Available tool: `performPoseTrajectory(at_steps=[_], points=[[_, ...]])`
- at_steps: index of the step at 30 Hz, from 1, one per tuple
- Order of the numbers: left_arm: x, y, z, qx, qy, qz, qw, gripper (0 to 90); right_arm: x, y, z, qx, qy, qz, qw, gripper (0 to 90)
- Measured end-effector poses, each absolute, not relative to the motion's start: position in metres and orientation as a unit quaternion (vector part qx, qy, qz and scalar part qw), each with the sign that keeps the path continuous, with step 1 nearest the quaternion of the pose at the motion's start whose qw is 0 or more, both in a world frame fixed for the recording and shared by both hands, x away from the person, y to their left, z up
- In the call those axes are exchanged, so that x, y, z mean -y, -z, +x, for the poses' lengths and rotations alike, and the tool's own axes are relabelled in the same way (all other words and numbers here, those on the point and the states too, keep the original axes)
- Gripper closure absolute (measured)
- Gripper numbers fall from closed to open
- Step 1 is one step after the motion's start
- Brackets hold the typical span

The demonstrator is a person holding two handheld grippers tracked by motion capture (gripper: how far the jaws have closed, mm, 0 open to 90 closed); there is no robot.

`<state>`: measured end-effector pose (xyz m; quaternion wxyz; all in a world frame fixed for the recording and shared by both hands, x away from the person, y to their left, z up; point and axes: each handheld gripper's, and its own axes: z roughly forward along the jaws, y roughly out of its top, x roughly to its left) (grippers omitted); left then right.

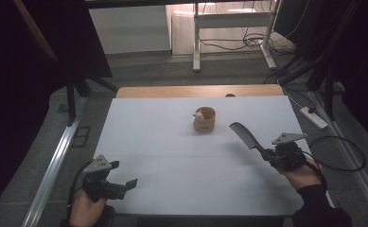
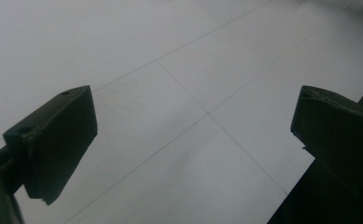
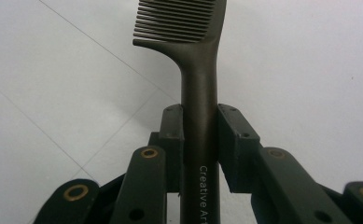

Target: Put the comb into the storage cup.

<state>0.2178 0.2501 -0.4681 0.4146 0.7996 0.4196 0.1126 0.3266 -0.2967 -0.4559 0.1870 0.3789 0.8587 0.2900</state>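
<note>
A black comb (image 1: 242,134) is held by its handle in my right gripper (image 1: 270,155), lifted over the right part of the white table (image 1: 172,142), teeth end pointing up-left toward a small wooden cup (image 1: 204,119). In the right gripper view both pads clamp the comb (image 3: 198,88) handle at my right gripper (image 3: 200,140), with the teeth at the top. The cup stands upright in the middle far part of the table, something pale inside it. My left gripper (image 1: 133,184) rests open at the near left corner; in its own view my left gripper (image 2: 193,135) has nothing between the jaws.
The table's wooden far edge (image 1: 200,91) borders a grey floor. A desk frame (image 1: 229,28) and cables lie beyond. A power strip (image 1: 314,117) and a looping cable (image 1: 342,151) lie right of the table. A metal rail (image 1: 54,165) runs along the left side.
</note>
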Motion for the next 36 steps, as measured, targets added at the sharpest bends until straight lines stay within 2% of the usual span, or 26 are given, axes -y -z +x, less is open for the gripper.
performPoseTrajectory(at_steps=[19, 36], points=[[-0.236, 0.456, 0.231, -0.411, -0.100, 0.798, 0.430, 0.0, 0.293, 0.445, 0.309, -0.859, -0.323, 0.344, 0.198, 72.5], [-0.221, 0.435, 0.263, -0.388, -0.071, 0.793, 0.464, 0.0, 0.285, 0.441, 0.299, -0.861, -0.345, 0.312, 0.207, 72.5]])
